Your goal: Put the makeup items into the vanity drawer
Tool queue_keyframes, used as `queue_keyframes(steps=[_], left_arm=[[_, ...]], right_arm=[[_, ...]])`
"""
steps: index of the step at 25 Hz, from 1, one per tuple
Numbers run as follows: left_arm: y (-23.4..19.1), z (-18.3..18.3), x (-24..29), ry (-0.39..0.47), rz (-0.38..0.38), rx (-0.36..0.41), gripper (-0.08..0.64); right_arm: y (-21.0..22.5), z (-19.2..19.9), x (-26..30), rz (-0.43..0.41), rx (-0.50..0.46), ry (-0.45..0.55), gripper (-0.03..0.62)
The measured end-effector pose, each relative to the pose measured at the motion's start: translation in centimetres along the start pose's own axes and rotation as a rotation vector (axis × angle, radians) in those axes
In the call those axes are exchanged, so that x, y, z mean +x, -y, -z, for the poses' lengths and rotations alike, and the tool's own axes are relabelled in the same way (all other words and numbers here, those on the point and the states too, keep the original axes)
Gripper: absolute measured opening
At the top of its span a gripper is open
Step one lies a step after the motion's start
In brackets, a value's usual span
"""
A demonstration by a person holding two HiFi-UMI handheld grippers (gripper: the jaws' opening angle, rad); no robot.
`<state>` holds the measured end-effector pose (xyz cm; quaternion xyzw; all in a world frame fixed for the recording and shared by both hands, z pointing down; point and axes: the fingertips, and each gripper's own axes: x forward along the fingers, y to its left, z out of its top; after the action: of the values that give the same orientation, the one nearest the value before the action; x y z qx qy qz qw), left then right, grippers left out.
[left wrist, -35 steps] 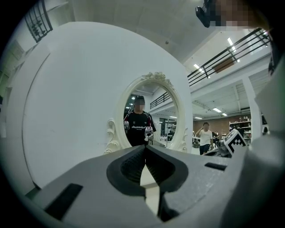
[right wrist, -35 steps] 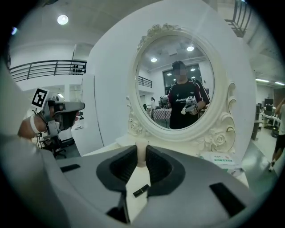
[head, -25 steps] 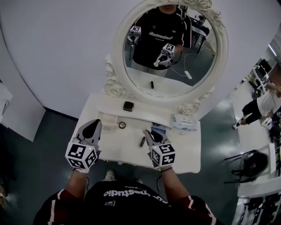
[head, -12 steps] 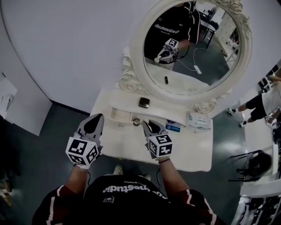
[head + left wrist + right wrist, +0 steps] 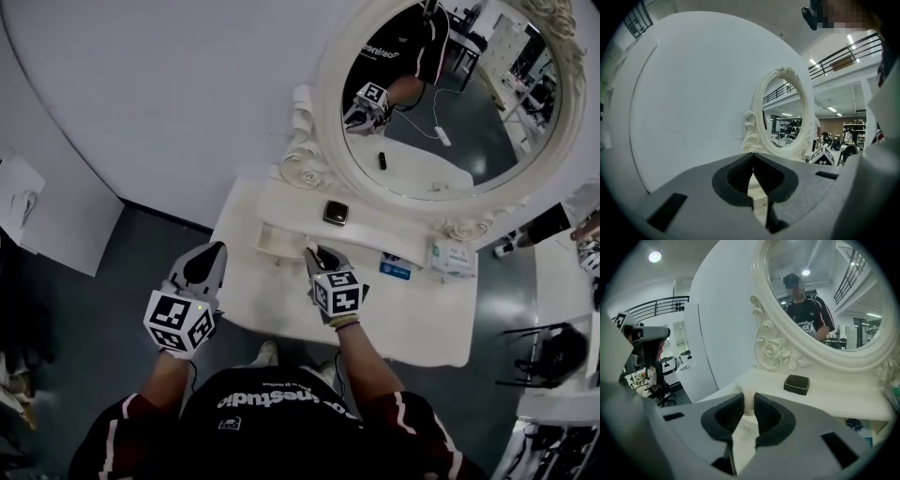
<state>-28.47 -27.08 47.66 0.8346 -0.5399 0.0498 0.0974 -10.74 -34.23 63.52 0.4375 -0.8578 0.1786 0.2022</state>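
Observation:
My right gripper (image 5: 317, 251) reaches over the white vanity top (image 5: 412, 319) to the front of its raised shelf, beside a small drawer (image 5: 275, 242). In the right gripper view its jaws (image 5: 749, 398) are closed on a pale cream knob-like stub (image 5: 749, 404); what it belongs to I cannot tell. A black square compact (image 5: 336, 212) (image 5: 796, 384) lies on the shelf under the oval mirror (image 5: 441, 103). My left gripper (image 5: 211, 251) (image 5: 752, 157) hangs in the air left of the vanity, shut and empty.
A blue packet (image 5: 395, 269) and a white wipes pack (image 5: 452, 257) lie on the right of the vanity top. A white wall stands behind and to the left. Dark floor surrounds the vanity, and the person's torso is close to its front edge.
My right gripper has moved forward and left, from the middle of the vanity top to the shelf front. The small round item and the black tube are now hidden. The left gripper has barely moved.

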Motion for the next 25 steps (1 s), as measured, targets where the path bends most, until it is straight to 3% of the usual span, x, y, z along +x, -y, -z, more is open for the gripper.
queue_keyframes(steps=[8, 13, 20, 25], left_arm=[[-1.7, 0.9, -0.4, -0.026, -0.026, -0.004, 0.006], [-2.9, 1.8, -1.2, -0.042, -0.048, -0.014, 0.005], [-3.6, 2.0, -2.1, -0.039, -0.066, -0.016, 0.005], [-3.2, 1.9, -2.2, -0.035, -0.054, -0.015, 0.005]], right_arm=[[-0.7, 2.4, 4.1, 0.000, -0.044, -0.078, 0.086], [-0.9, 3.6, 5.5, -0.009, -0.059, -0.116, 0.129], [-1.4, 4.5, 5.5, -0.001, -0.071, -0.138, 0.189], [-1.5, 4.7, 4.9, 0.001, -0.065, -0.138, 0.190]])
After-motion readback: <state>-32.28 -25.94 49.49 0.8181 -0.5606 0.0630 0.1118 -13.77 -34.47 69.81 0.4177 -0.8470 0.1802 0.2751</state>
